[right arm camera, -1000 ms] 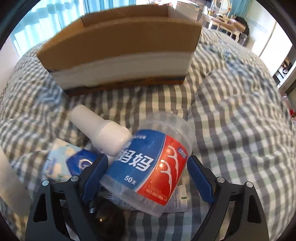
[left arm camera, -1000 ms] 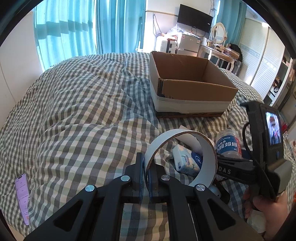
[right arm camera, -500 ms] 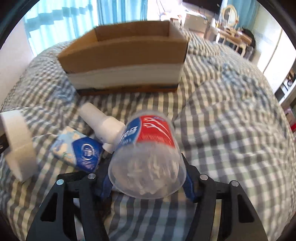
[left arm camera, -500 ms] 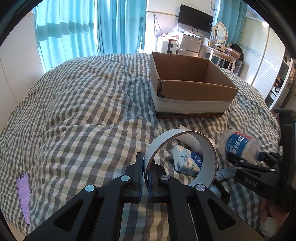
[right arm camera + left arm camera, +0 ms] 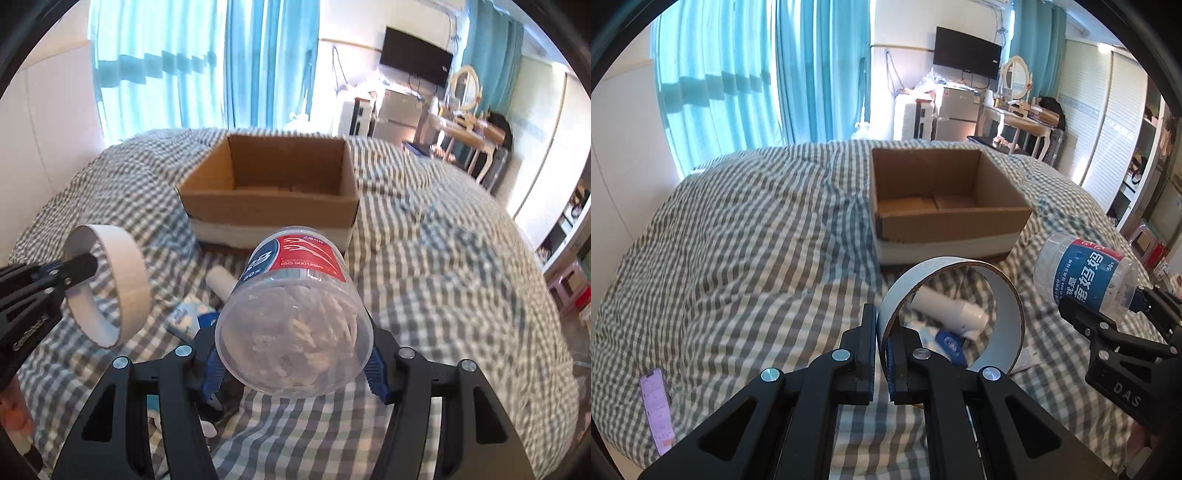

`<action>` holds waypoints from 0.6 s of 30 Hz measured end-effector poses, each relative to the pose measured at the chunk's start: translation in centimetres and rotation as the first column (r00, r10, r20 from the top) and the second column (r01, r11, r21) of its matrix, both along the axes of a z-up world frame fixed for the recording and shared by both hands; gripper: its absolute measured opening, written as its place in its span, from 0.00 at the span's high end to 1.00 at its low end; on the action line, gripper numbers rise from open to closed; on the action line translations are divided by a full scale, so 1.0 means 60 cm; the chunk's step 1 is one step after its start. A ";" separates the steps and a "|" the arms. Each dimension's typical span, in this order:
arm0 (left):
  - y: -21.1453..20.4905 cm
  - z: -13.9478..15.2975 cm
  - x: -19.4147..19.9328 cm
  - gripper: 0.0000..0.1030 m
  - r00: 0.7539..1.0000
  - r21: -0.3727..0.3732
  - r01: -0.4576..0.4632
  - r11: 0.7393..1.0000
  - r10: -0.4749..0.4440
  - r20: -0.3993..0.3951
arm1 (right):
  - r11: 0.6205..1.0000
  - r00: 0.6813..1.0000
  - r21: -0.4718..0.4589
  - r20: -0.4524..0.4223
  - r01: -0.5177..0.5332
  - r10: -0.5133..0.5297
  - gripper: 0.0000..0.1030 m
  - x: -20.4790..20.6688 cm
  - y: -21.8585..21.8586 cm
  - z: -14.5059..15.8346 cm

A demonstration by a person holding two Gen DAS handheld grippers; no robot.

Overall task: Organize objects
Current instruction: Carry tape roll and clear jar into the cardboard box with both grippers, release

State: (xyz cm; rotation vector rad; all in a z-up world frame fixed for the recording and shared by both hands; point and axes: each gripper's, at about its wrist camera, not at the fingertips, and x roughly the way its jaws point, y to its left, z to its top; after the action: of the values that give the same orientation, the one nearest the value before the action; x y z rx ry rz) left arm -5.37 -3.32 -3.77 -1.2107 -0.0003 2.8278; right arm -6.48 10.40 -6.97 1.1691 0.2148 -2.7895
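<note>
My left gripper [image 5: 882, 350] is shut on the wall of a wide white tape roll [image 5: 1008, 295], held above the checked bedcover; the same tape roll [image 5: 129, 280] shows at the left of the right wrist view. My right gripper [image 5: 293, 363] is shut on a clear jar of floss picks [image 5: 295, 295] with a blue and red label, lifted off the bed; in the left wrist view the jar [image 5: 1086, 275] hangs at the right. An open, empty cardboard box [image 5: 945, 206] stands ahead on the bed, also seen as the box [image 5: 273, 199].
On the bed below lie a white bottle [image 5: 947, 312] and a blue and white packet [image 5: 945, 341]. A phone [image 5: 657, 410] lies near the bed's left edge. Curtains, a dresser and a wardrobe stand beyond the bed.
My right gripper closed on the jar and lifted it off the bed, tilting its base toward the camera. My left gripper rose a little with the tape roll.
</note>
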 end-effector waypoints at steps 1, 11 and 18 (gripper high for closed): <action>0.002 0.007 -0.005 0.96 1.000 0.002 0.004 1.000 -0.004 -0.003 | 1.000 1.000 0.000 -0.005 -0.012 0.012 0.41 -0.003 -0.002 0.008; 0.011 0.090 -0.122 0.96 0.999 -0.002 0.000 1.000 0.000 -0.043 | 0.996 0.993 0.016 -0.080 -0.083 0.084 0.41 -0.097 -0.014 0.108; 0.006 0.118 -0.242 0.96 0.999 0.022 -0.021 1.000 0.021 -0.033 | 0.995 0.989 0.018 -0.109 -0.098 0.099 0.41 -0.219 -0.024 0.154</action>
State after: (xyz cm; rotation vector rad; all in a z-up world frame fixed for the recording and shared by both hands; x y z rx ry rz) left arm -19.87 -2.93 3.29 -1.1665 -0.0421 2.8577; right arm -19.64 8.97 2.29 0.9799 0.2916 -2.7712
